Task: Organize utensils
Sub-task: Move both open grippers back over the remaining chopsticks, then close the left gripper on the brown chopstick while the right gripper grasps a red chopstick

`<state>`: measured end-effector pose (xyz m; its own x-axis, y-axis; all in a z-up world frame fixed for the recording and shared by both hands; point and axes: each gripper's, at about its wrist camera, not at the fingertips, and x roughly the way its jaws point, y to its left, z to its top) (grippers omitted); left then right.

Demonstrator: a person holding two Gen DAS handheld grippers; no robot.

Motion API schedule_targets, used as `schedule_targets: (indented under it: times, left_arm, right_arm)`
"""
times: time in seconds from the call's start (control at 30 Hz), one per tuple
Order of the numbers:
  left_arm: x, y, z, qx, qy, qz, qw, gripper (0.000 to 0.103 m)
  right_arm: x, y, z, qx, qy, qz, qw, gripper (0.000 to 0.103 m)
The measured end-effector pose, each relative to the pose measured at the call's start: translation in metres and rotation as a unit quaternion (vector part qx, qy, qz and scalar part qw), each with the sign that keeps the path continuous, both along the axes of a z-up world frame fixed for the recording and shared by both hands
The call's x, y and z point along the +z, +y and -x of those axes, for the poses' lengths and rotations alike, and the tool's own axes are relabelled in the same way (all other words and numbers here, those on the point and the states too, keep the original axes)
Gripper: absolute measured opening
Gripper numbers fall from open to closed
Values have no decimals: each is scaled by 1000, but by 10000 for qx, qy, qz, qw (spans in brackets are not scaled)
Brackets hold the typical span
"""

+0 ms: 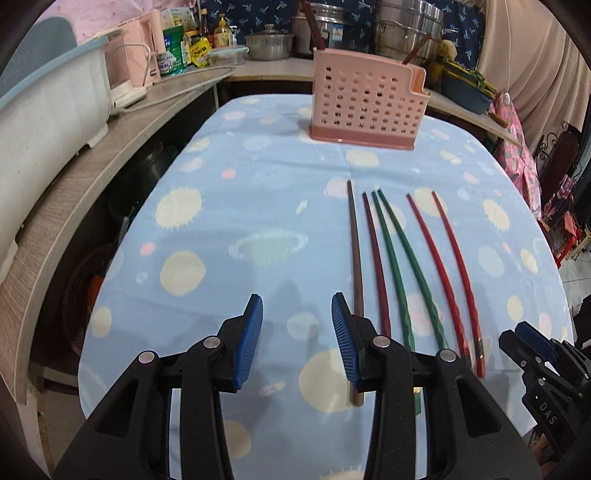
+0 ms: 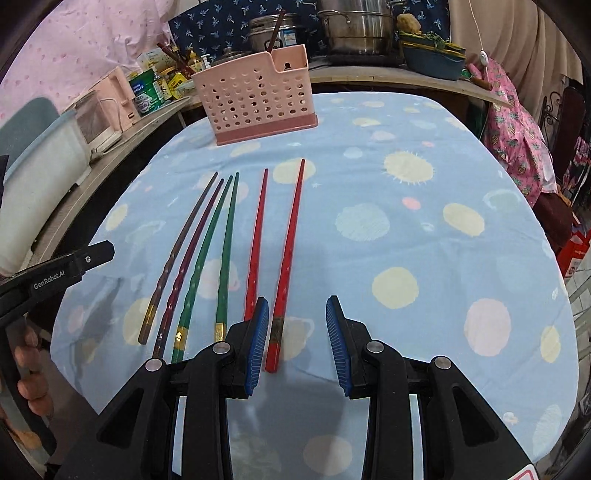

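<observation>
Several chopsticks lie side by side on the blue tablecloth: a brown one (image 1: 355,258) (image 2: 177,254), a maroon one (image 1: 376,258) (image 2: 192,258), two green ones (image 1: 392,258) (image 2: 226,251) and two red ones (image 1: 453,258) (image 2: 289,254). A pink perforated utensil holder (image 1: 367,99) (image 2: 255,99) stands upright at the far end of the table, with two dark sticks in it. My left gripper (image 1: 297,339) is open and empty, just left of the brown chopstick. My right gripper (image 2: 297,343) is open, its jaws on either side of the rightmost red chopstick's near end.
A wooden counter (image 1: 74,192) runs along the left with a white tub (image 1: 44,110), a pink appliance (image 1: 136,55) and bottles. Steel pots (image 2: 354,26) and a blue basin (image 2: 432,59) stand behind the table. The table edge (image 1: 554,258) drops off at the right.
</observation>
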<state>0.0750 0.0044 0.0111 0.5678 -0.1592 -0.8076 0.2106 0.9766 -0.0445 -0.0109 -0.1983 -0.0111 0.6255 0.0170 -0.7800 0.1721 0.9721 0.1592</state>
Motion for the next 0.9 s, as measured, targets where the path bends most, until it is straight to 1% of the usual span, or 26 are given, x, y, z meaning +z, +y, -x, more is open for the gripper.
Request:
schedule_targets:
  times: [0.37, 0.6, 0.9]
  left_arm:
    - [-16, -9, 13, -176, 205, -87, 9996, 37]
    - [-21, -13, 13, -237, 295, -90, 9992, 37]
    - [-27, -18, 17, -346, 399, -82, 9986, 38]
  right_arm:
    - [-15, 10, 1, 97, 165, -4, 9998, 32]
    - [-22, 12, 1, 150, 254, 26, 9996, 26]
    - [-24, 15, 3, 163, 242, 250, 9993, 20]
